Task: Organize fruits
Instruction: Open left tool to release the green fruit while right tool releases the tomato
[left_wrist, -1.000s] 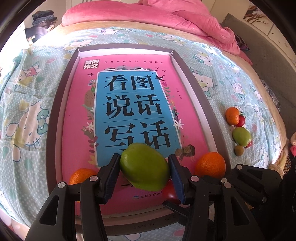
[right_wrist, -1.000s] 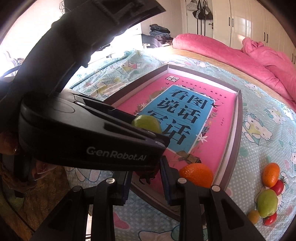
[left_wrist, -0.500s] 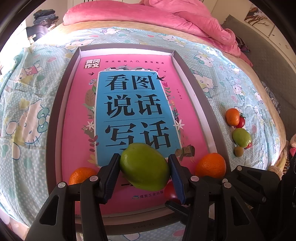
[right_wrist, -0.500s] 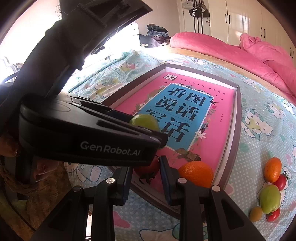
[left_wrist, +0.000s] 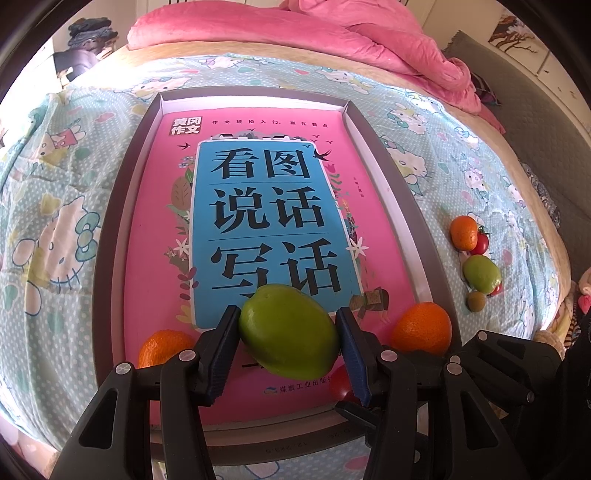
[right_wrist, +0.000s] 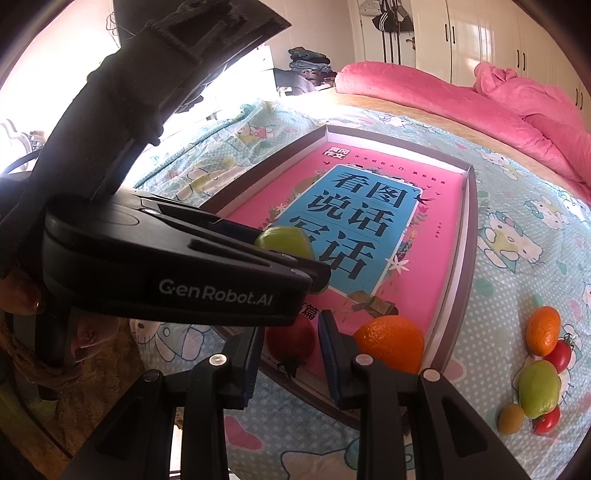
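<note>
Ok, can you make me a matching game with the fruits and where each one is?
Things:
1. big green fruit
2. red tomato
3. orange in the tray's near right corner
4. small brown fruit

Places:
A. between the right gripper's fingers
B. on the bedsheet, outside the tray
C. between the left gripper's fingers
D. resting inside the tray, nobody holding it

Pairs: 1-C, 2-A, 3-D, 4-B

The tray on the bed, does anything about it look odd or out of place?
Yes: the tray holds a big pink book, and two oranges sit on its cover. More fruit lies loose on the bedsheet, outside the tray.
</note>
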